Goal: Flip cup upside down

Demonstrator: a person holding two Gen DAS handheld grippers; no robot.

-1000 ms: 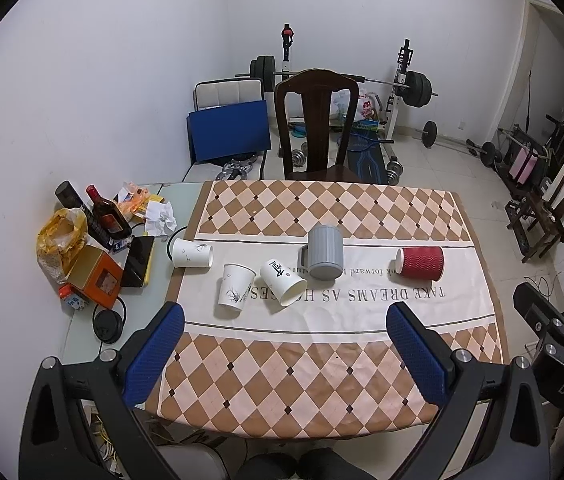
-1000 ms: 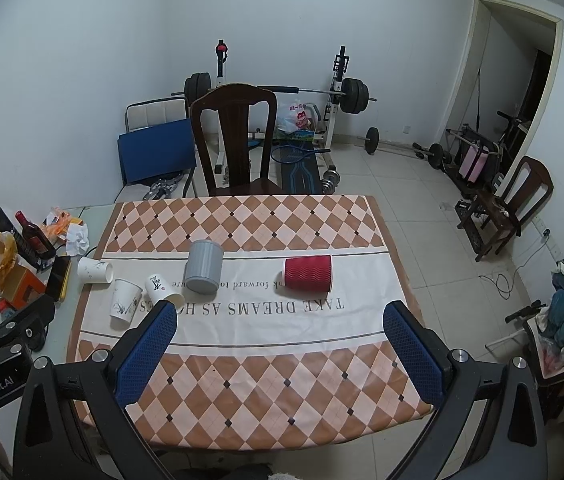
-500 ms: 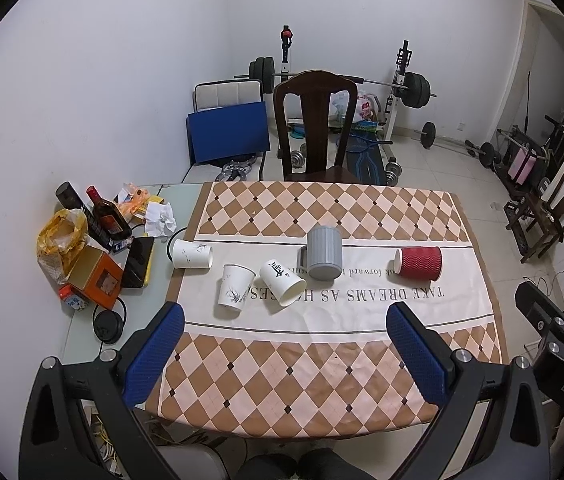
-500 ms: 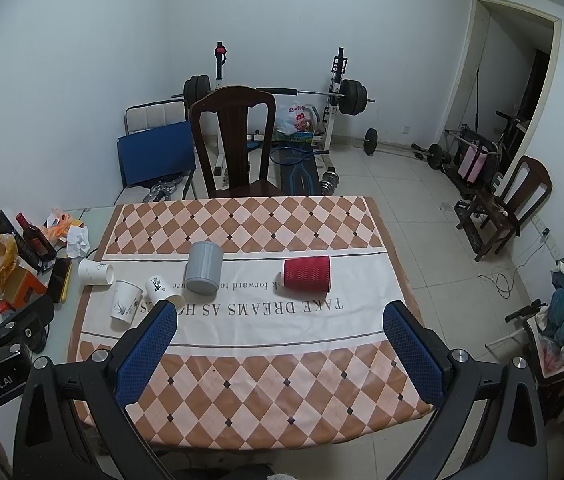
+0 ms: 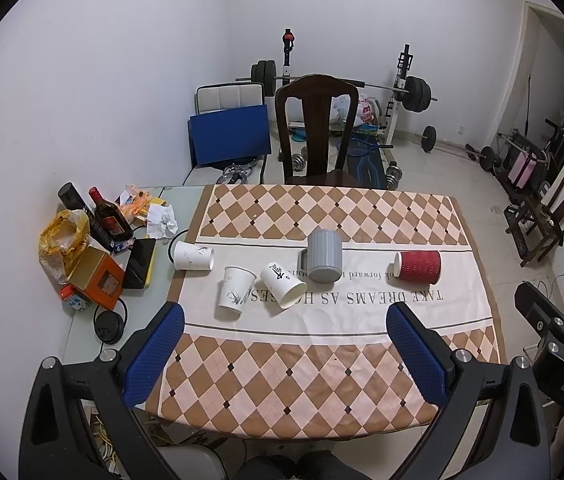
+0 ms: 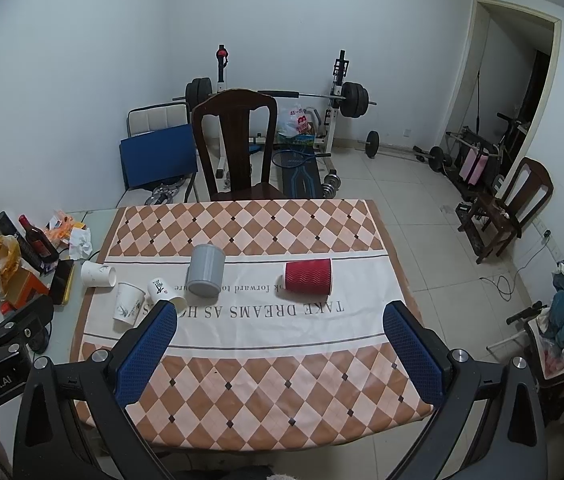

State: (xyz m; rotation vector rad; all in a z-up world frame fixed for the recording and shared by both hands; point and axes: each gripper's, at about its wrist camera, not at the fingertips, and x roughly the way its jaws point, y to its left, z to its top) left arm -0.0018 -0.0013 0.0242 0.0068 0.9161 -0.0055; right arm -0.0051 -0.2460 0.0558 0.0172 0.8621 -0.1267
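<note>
Several cups lie on the checkered tablecloth [image 5: 322,360]. A red ribbed cup [image 5: 418,267] lies on its side at the right; it also shows in the right wrist view [image 6: 309,276]. A grey mug [image 5: 324,256] lies tipped in the middle, also in the right wrist view [image 6: 205,271]. Three white paper cups lie at the left: one [image 5: 193,255], a second [image 5: 236,288], a third [image 5: 283,284]. My left gripper [image 5: 285,316] and my right gripper [image 6: 281,314] are open, empty, and held above the near half of the table.
Bottles [image 5: 107,218], a yellow bag [image 5: 61,240], an orange box [image 5: 97,278] and crumpled paper [image 5: 161,220] crowd the table's left end. A dark wooden chair [image 5: 316,128] stands at the far side. Weights and a barbell rack [image 5: 402,92] stand behind it.
Both views have shifted very slightly; the cups have not moved and both grippers stay open.
</note>
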